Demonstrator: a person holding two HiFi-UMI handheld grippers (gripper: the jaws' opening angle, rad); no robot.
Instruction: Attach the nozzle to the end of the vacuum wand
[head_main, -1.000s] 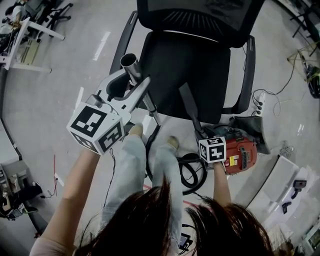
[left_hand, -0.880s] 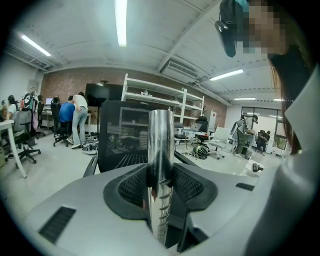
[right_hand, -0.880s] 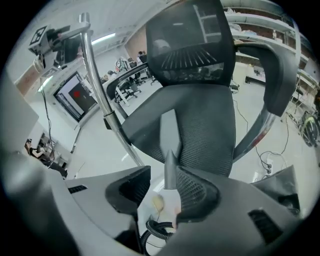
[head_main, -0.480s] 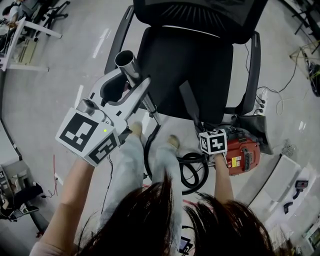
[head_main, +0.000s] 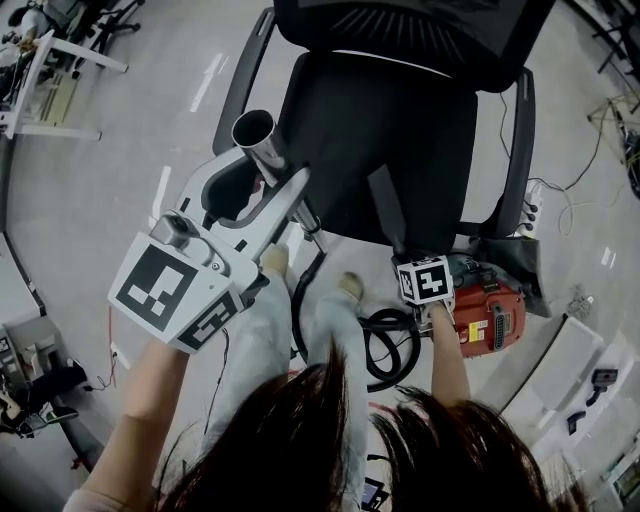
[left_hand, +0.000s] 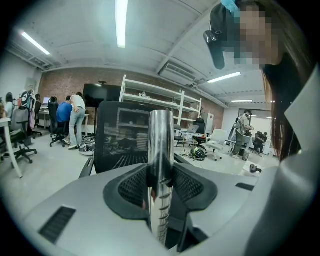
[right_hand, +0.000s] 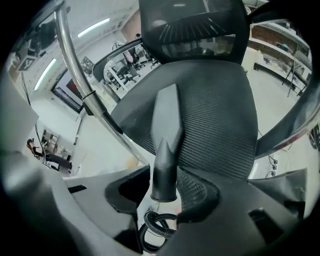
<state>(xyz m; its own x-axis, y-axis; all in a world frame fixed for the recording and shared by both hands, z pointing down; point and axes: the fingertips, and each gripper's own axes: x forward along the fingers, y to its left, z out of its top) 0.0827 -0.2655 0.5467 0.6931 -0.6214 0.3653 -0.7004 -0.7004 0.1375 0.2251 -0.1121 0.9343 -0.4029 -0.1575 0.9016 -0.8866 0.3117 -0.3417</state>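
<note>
A chrome vacuum wand (head_main: 262, 140) sticks up out of my left gripper (head_main: 255, 178), which is shut on it; its open end faces upward beside the chair. In the left gripper view the wand (left_hand: 161, 150) stands clamped between the dark pads of that gripper (left_hand: 160, 187). My right gripper (head_main: 404, 262) is lower, at the chair's front edge. It is shut on the round end of a black crevice nozzle (right_hand: 167, 130), and its jaws have just opened slightly with the nozzle still between them. The nozzle (head_main: 384, 205) points out over the seat. Wand and nozzle are apart.
A black mesh office chair (head_main: 400, 110) fills the middle. A red vacuum body (head_main: 487, 312) sits on the floor at its right, with a coiled black hose (head_main: 385, 350) near the person's feet. Cables and a power strip (head_main: 527, 210) lie to the right; desks stand far left.
The right gripper has sunk a little with the nozzle, closer to the chair's front edge and the vacuum body. The left gripper keeps the wand in much the same place.
</note>
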